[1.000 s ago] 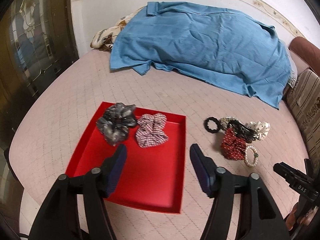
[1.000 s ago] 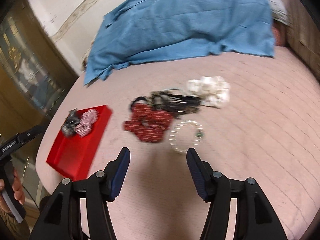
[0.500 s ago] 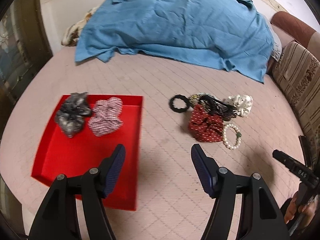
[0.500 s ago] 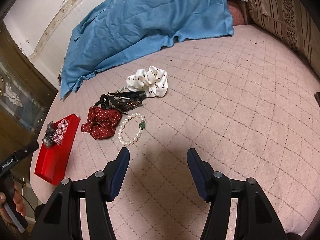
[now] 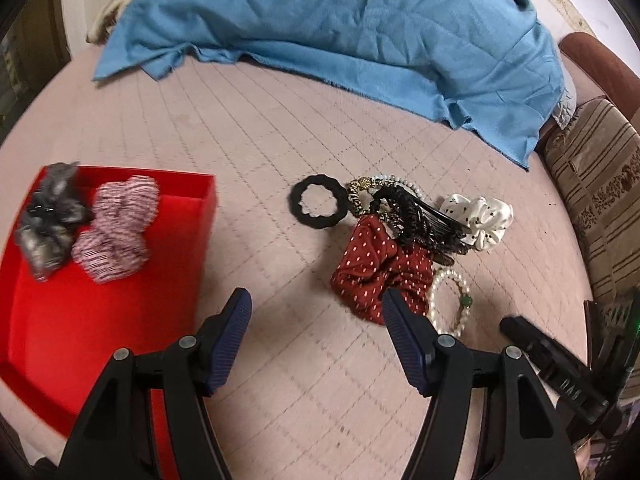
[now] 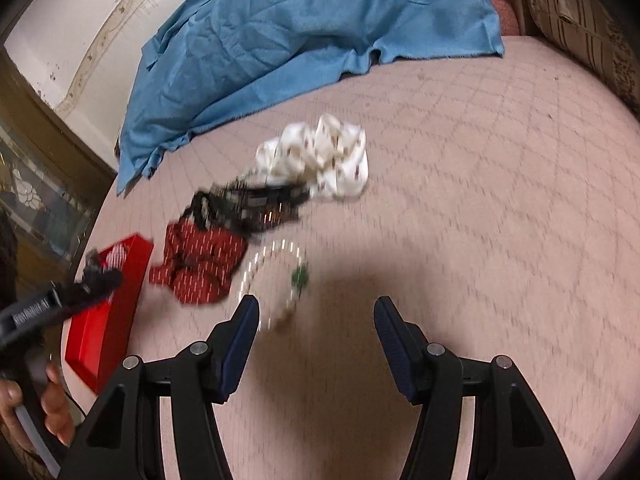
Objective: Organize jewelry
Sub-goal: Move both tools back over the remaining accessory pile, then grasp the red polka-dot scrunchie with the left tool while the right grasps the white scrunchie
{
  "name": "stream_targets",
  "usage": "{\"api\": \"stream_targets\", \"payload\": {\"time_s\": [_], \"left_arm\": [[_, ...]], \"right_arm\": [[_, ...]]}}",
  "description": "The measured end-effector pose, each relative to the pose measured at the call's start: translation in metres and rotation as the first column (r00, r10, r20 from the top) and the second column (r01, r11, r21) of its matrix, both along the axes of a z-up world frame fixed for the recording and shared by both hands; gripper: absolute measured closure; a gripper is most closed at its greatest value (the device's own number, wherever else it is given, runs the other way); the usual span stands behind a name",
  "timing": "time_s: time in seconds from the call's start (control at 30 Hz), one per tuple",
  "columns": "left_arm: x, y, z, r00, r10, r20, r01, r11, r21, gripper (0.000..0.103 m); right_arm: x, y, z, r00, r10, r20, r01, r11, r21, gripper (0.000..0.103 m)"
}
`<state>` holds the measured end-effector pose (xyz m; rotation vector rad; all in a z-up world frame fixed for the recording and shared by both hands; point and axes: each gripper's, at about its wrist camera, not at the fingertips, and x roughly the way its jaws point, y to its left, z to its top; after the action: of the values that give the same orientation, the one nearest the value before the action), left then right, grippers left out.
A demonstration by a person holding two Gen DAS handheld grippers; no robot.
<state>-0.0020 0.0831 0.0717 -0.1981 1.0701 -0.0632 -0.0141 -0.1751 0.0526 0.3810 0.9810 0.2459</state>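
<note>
left hand-held gripper (image 5: 316, 312): jaws apart, empty, over bed (image 5: 248, 128) | right hand-held gripper (image 6: 316, 320): jaws apart, empty | pearl bracelet (image 5: 450, 304), red dotted scrunchie (image 5: 376, 268): on bed, touching | red tray (image 5: 80, 320): two scrunchies inside

Red tray (image 5: 100, 320) cut off at left edge; pearl bracelet (image 6: 276, 276) motion-blurred.

Pink quilted bed (image 5: 256, 128), blue cloth (image 5: 344, 28) heaped at its far side, red tray (image 5: 64, 320) at left, black ring (image 5: 318, 206), red scrunchie (image 5: 376, 264), white scrunchie (image 5: 480, 216), pearl bracelet (image 5: 450, 304) clustered right of it.
</note>
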Motion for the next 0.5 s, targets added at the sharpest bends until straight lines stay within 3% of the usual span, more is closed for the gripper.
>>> {"api": "stream_targets", "payload": {"time_s": [0.1,0.23,0.5], "left_arm": [[0.016,-0.005,-0.013,1.000,-0.008,-0.023,0.007,1.000,-0.030,0.036],[0.033,-0.012,-0.025,0.999,-0.021,-0.041,0.019,0.997,-0.070,0.036],[0.055,-0.016,-0.049,0.997,-0.035,-0.066,0.025,0.989,-0.147,0.036]], "right_arm": [[0.024,-0.009,0.007,0.999,-0.033,0.023,0.033,0.999,-0.003,0.038],[0.056,-0.022,0.015,0.996,-0.073,0.053,0.072,0.997,0.007,0.022],[0.106,-0.023,-0.004,0.997,-0.074,-0.004,0.074,0.994,0.077,0.021]]}}
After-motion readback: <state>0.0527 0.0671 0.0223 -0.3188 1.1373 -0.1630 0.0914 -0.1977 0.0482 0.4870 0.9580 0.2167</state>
